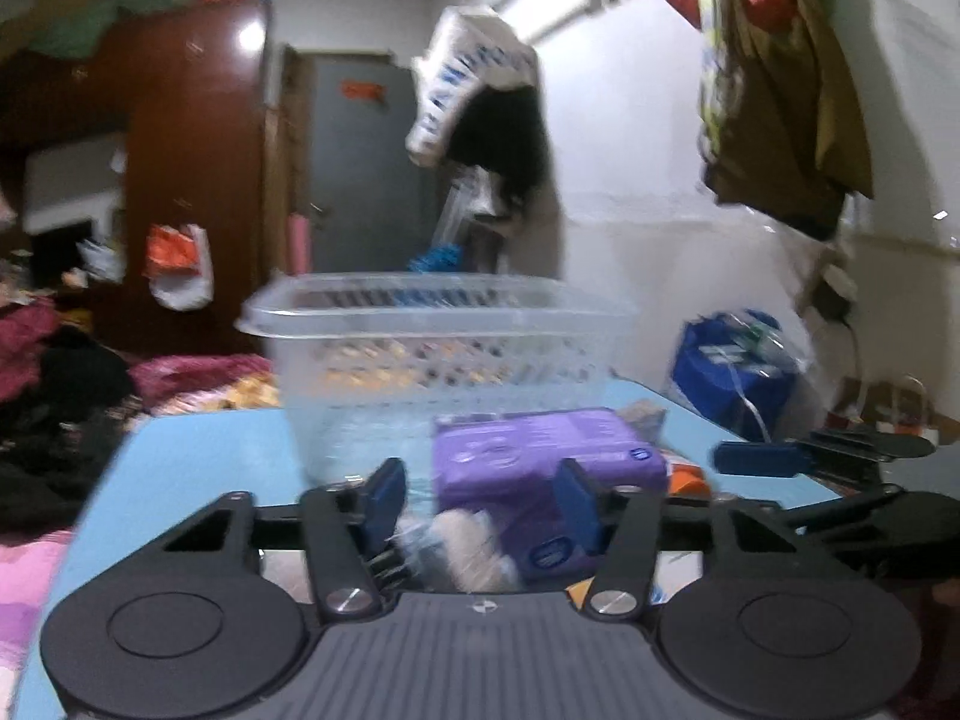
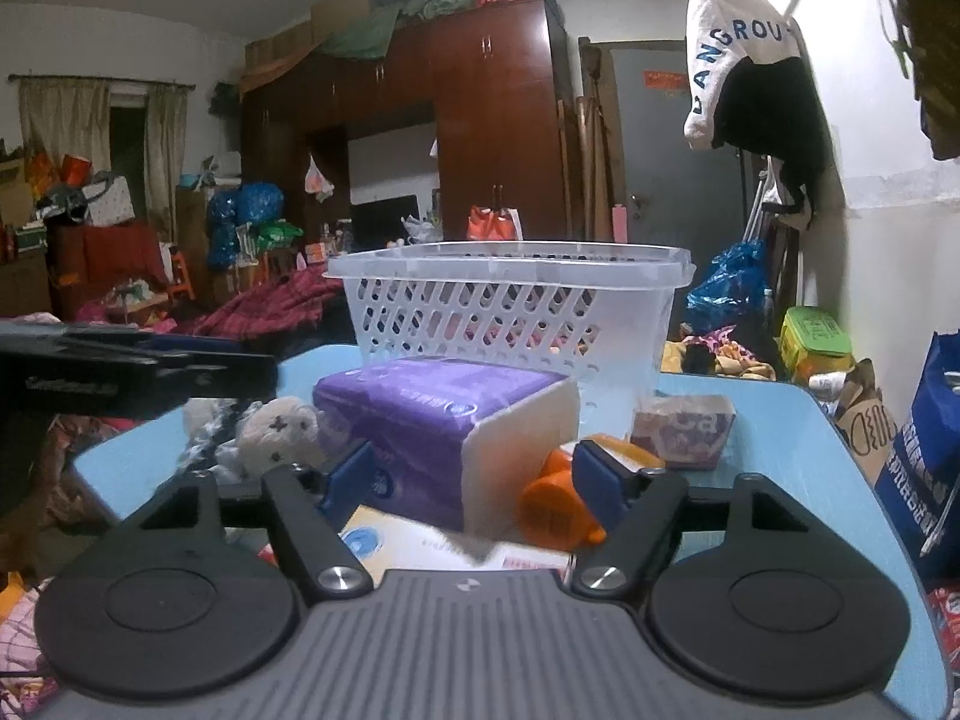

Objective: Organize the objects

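Basket [image 2: 510,306] behind purple tissue pack [image 2: 444,420].

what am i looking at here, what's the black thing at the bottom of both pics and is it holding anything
The black thing is a handheld gripper; a person holds one in each hand, each with a camera looking along its blue-tipped jaws. One picture is from the left gripper, the other from the right gripper. Both have their jaws open and hold nothing. On the blue table stand a clear plastic basket, a purple tissue pack, a small plush toy, an orange bottle and a small snack packet.
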A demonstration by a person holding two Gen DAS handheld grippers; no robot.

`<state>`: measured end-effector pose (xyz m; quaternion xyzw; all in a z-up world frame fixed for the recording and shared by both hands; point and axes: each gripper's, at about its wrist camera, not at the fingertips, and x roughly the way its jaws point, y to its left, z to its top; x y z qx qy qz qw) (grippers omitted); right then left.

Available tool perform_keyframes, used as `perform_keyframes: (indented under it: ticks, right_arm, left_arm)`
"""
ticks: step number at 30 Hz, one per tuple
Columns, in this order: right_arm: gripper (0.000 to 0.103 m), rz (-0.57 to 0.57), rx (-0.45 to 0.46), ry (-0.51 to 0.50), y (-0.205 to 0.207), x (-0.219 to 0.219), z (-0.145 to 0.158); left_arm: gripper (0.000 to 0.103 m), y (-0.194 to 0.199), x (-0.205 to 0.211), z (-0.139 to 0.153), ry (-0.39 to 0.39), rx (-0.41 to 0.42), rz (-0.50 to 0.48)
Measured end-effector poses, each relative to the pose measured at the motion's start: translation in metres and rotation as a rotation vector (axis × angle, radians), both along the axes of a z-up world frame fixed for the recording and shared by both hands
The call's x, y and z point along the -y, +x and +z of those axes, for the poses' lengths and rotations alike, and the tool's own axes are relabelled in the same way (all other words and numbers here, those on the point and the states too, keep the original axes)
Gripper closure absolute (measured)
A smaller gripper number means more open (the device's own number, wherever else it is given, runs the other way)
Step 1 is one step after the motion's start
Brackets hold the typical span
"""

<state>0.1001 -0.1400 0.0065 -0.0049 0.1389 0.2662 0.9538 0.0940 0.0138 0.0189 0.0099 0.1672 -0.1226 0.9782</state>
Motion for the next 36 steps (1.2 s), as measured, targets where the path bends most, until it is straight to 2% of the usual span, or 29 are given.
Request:
perform_keyframes:
  ticks: [2,4,7,10,14,19,25,27,32,36]
  right_arm:
    - [0.036,0.006,-0.014,-0.001,0.006,-0.001,0.000]
    - [0.037,0.014,-0.021,-0.004,0.010,-0.002,0.000]
    - [0.038,0.012,-0.015,-0.023,0.012,-0.003,-0.001]
    - [0.040,0.023,-0.022,-0.038,0.015,-0.006,-0.002]
    - [0.040,0.029,-0.029,-0.061,0.020,-0.009,-0.002]
    - [0.040,0.052,-0.031,-0.079,0.021,-0.009,-0.004]
    - [0.041,0.078,-0.046,-0.109,0.030,-0.010,-0.003]
    - [0.041,0.078,-0.045,-0.136,0.033,-0.013,-0.004]
    - [0.041,0.076,-0.036,-0.154,0.041,-0.011,-0.005]
    - [0.042,0.076,-0.004,-0.177,0.038,-0.014,-0.006]
  left_arm:
    - [0.053,0.023,0.002,-0.004,0.001,-0.051,-0.027]
    - [0.054,0.034,0.001,-0.009,0.017,-0.057,-0.007]
    - [0.054,0.044,-0.013,-0.009,-0.058,-0.076,-0.041]
    - [0.054,0.043,-0.012,-0.007,0.000,-0.054,-0.049]
    - [0.054,0.042,-0.020,-0.004,0.007,-0.051,-0.058]
    - [0.054,0.043,-0.026,-0.009,0.027,-0.057,-0.151]
    - [0.054,0.061,-0.017,-0.025,0.126,-0.147,-0.252]
    - [0.054,0.064,-0.011,-0.031,0.165,-0.141,-0.253]
    - [0.054,0.071,-0.012,-0.032,0.124,-0.131,-0.249]
    - [0.054,0.065,-0.004,-0.032,0.153,-0.110,-0.223]
